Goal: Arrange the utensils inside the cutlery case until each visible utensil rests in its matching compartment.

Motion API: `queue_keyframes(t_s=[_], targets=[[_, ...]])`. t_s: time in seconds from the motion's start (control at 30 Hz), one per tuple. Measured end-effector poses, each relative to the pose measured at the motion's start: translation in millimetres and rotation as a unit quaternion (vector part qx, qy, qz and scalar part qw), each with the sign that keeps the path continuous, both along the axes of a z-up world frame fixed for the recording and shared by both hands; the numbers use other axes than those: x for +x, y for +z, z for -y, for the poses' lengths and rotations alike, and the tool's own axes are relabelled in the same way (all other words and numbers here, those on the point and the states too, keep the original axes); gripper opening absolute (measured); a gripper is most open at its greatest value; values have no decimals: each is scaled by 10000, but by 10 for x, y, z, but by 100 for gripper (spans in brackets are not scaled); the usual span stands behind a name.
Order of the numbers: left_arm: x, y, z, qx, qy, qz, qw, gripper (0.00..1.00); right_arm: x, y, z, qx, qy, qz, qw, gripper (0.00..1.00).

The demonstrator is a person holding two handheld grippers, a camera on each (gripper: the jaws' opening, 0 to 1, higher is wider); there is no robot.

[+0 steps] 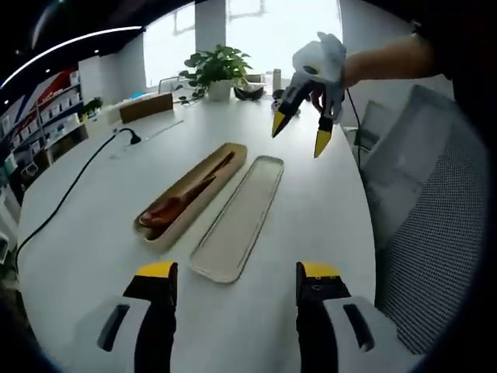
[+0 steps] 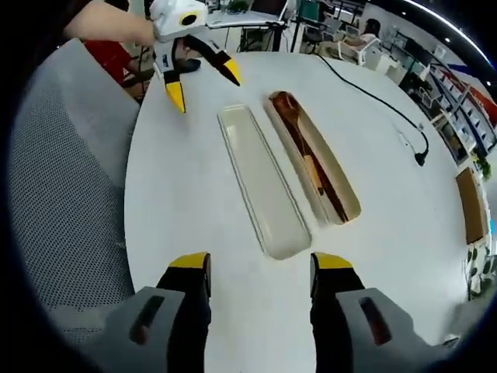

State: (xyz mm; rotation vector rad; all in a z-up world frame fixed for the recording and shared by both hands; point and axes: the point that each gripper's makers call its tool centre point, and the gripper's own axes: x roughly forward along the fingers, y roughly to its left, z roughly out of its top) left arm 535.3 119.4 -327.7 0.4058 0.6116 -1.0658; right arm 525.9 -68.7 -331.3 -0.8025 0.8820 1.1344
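A long tan cutlery case lies open on the white table, with brown wooden utensils inside it. Its pale lid lies beside it, hollow side up and with nothing in it. My left gripper stands open above the table's near edge, short of the lid; the right gripper view shows it across the table. My right gripper is open too, just short of the lid's end; it hangs in the air past the case in the left gripper view.
A black cable runs over the table to a plug. A potted plant and a wooden box stand at the far end. A grey mesh chair is beside the table. Shelves line the wall.
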Motion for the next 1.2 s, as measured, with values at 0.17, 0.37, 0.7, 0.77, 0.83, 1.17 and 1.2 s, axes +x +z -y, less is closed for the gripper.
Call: queue_keyframes(t_s=[0.17,0.37,0.7,0.77,0.83,1.17,1.2], targets=[[80,-70,85,89,-133,-12,9999,60,112,-113,-187,-193,447,115,9987,43],[143,-135,100,109,-186,-185,9996,60,171,-208,-232,-196,546,-107,9983,48],[128,-238,152,472,-533,-252,9971,48,245,-236,-536,254,668,-426,9965,43],[124,-260,159,475,-425,-323,9974,45,255,-275,-555,164,643,-461,9967,46],[103,-307,137,707,-550,-196,9958,42,218,-338,-504,-138,928,-495,9944,49],[130,-273,138,686,-342,-87,9970,45,188,-296,-470,156,794,-384,9960,36],[98,-251,121,774,-435,2,9961,46,156,-297,-427,139,747,-446,9961,36]])
